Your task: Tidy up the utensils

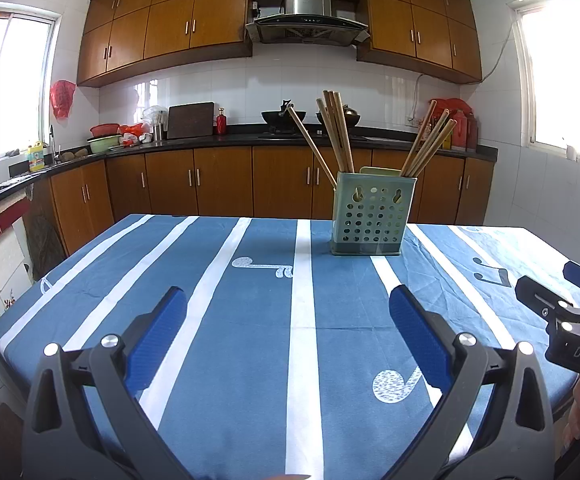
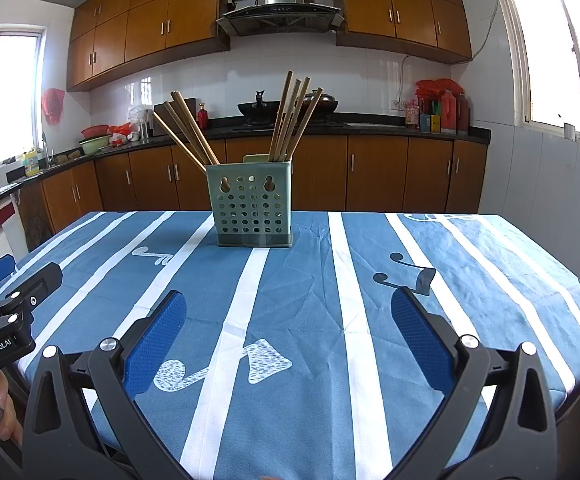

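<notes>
A pale green plastic utensil holder [image 1: 372, 216] stands upright on the worktop [image 1: 249, 320], toward its far edge, on a blue cloth with white stripes and music-note prints. Its facing wall is pierced with rows of round holes and two keyhole-shaped hanging slots near the top, and it sits on a slightly darker base. Wooden chopsticks [image 1: 340, 136] stick out of it in two bunches: one bunch at the left side fans out with one stick leaning far to the left, and the second bunch [image 1: 430, 148] at the right side leans to the right. In the right wrist view the same holder [image 2: 249, 210] shows the left bunch [image 2: 187, 132] slanting left and the right bunch [image 2: 292, 120] nearly upright. The left tongs [image 1: 287, 312] hang over the near part of the cloth, blue pads spread wide with nothing between them. The right tongs [image 2: 287, 312] are likewise spread wide and empty, well apart from the holder.
</notes>
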Tool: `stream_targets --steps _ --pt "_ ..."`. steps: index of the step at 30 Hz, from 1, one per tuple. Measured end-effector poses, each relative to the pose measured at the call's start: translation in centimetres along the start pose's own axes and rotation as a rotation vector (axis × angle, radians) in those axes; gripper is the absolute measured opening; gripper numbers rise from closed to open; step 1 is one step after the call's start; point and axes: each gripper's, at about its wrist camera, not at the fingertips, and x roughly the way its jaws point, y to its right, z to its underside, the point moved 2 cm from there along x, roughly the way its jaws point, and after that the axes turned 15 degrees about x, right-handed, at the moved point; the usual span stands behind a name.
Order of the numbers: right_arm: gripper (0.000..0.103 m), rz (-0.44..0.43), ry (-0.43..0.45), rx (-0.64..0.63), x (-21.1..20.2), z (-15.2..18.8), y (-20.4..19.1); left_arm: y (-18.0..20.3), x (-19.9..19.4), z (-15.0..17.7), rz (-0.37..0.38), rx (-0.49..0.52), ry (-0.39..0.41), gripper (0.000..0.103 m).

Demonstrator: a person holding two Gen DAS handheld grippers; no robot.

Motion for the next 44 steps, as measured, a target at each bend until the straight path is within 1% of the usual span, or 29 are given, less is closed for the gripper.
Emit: stream_targets --steps 44 --pt "0.101 0.001 -0.007 0.007 0.25 0.56 -0.09 -0.19 0.32 0.18 -0.003 -0.008 -0.004 0.099"
